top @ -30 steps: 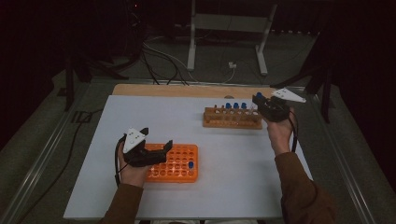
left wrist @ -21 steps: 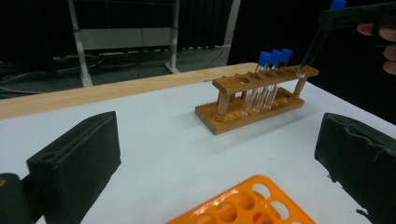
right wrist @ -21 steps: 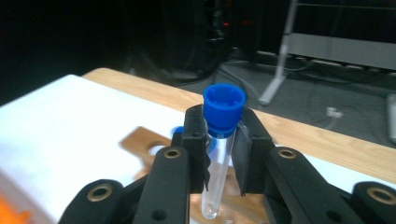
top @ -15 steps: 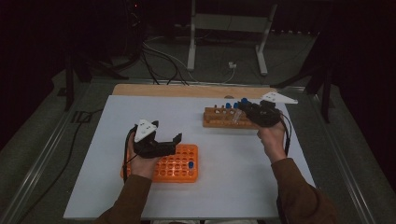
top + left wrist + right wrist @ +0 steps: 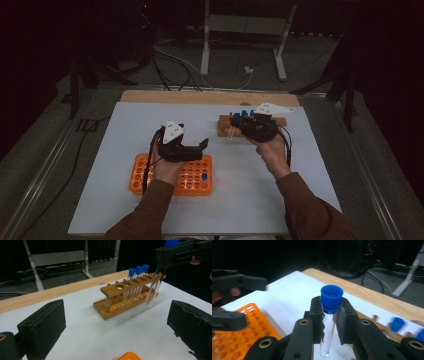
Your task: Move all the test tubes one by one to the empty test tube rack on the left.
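1. Right gripper [image 5: 329, 315]: jaws closed on a clear test tube [image 5: 327, 335] just under its blue cap [image 5: 331, 298]. The tube hangs below the jaws, free of the rack and not touching the surface.

2. From the left gripper view, the same tube [image 5: 152, 292] hangs just in front of the wooden rack [image 5: 125, 300], slightly tilted, its bottom end in the air above the white surface [image 5: 100, 335].

3. Left gripper [image 5: 192, 149]: jaws wide apart, nothing between them. It hovers above the orange rack [image 5: 172, 175] and faces toward the wooden rack.

4. Wooden rack, high view [image 5: 225, 127]: sits at the far right of the surface, close to the right gripper [image 5: 247, 127]. Three capped tubes [image 5: 136, 282] stand in its holes; at least one hole at the near end is empty.

5. Orange rack: one blue-capped tube [image 5: 204, 176] stands near its right edge. The other holes that show look empty; some are hidden under the left hand.

6. Progress, as a judgement: tubes appear to be going from the wooden rack to the orange one. One is placed, one is in the air, three wait. Mostly still to do.

7. Left for this tube: carry it across and lower it into a free hole in the orange rack.
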Tool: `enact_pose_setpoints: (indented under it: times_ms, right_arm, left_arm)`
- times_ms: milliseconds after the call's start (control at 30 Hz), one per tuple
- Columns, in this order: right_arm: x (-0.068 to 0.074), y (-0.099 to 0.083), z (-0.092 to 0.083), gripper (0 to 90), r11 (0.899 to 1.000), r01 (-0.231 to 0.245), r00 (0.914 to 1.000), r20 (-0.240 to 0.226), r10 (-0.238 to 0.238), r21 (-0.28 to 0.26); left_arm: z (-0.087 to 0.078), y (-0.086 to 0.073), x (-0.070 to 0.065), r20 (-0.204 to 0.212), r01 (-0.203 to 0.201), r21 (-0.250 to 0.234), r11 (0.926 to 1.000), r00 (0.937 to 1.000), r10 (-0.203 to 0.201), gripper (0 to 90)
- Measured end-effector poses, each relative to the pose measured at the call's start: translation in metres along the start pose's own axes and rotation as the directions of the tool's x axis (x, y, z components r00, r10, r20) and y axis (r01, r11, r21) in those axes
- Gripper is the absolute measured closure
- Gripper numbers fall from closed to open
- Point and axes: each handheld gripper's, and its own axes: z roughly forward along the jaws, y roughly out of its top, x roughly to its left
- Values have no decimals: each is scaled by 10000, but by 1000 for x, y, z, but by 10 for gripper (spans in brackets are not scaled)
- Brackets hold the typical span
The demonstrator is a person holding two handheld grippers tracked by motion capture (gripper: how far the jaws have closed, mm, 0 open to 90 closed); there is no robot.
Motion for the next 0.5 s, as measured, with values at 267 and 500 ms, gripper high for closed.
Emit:
enact_pose_setpoints:
  times_ms: [267,500]
  right_arm:
    - [30,5,17,773,9994,319,9968,-740,-309,127]
    - [47,7,26,772,9988,468,9920,-1182,-446,159]
  left_arm:
    - [11,5,-15,852,-683,198,9975,9942,664,164]
    - [13,5,-16,1100,-516,48,9987,9926,508,382]
